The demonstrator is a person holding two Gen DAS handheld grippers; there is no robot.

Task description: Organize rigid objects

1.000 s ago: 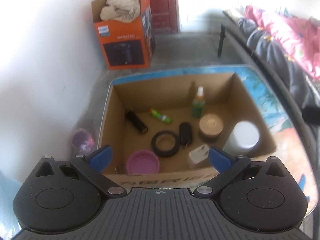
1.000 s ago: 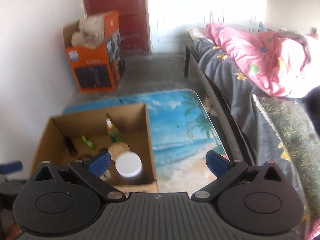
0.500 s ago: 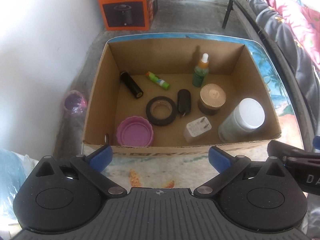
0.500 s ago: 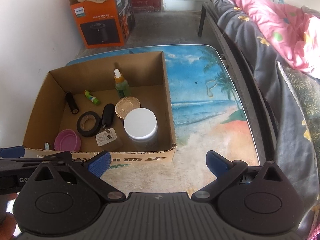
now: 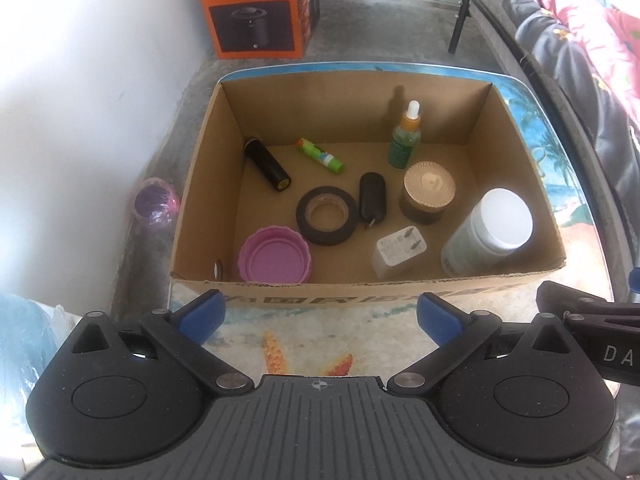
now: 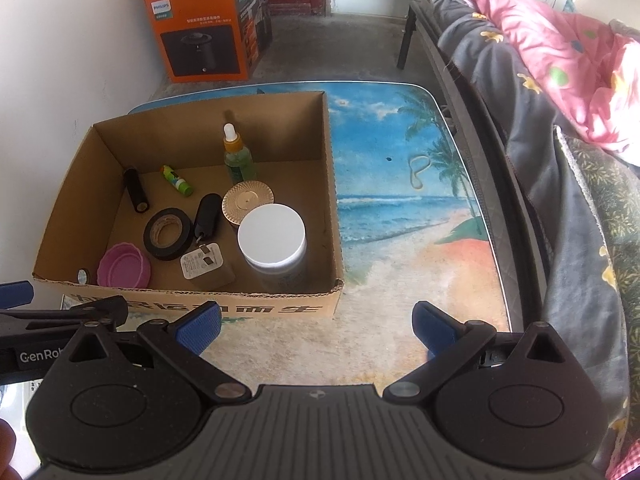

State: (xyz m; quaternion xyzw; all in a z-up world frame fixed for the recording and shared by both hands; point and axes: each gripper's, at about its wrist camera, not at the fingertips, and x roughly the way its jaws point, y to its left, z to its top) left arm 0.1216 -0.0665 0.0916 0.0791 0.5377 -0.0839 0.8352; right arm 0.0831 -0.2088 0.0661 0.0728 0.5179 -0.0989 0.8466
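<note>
Left gripper (image 5: 318, 316), fingers spread wide and empty, poised just short of the near wall of an open cardboard box (image 5: 516, 152) — blue pads (image 5: 202, 314) level with the printed front panel. Right gripper (image 6: 316, 326), likewise wide apart and holding nothing, above the bare beach-print tabletop (image 6: 400, 208) to the right of the box; edge of the left tool visible at lower left of the right wrist view.

Box resting on the left part of the table, all contents on its floor:
- white-lidded jar (image 5: 490, 236), upright in the near right corner, close to the right wall;
- white plug adapter (image 5: 398, 254), lying just left of the jar;
- round jar with ribbed gold lid (image 5: 428, 196), upright, behind the adapter;
- green dropper bottle (image 5: 406, 140), upright near the far wall;
- black oblong fob (image 5: 372, 198), lying between the gold-lidded jar and the black tape roll (image 5: 327, 220), touching or nearly touching the roll;
- purple lid (image 5: 275, 260), open side up, near the front wall;
- black cylinder (image 5: 267, 164) and green glue stick (image 5: 320, 155), both lying toward the far left;
- small round item (image 5: 218, 269) in the near left corner — too small to identify.

Orange appliance carton (image 6: 204, 28) on the floor beyond the table; bed with pink quilt (image 6: 560, 48) along the right.
</note>
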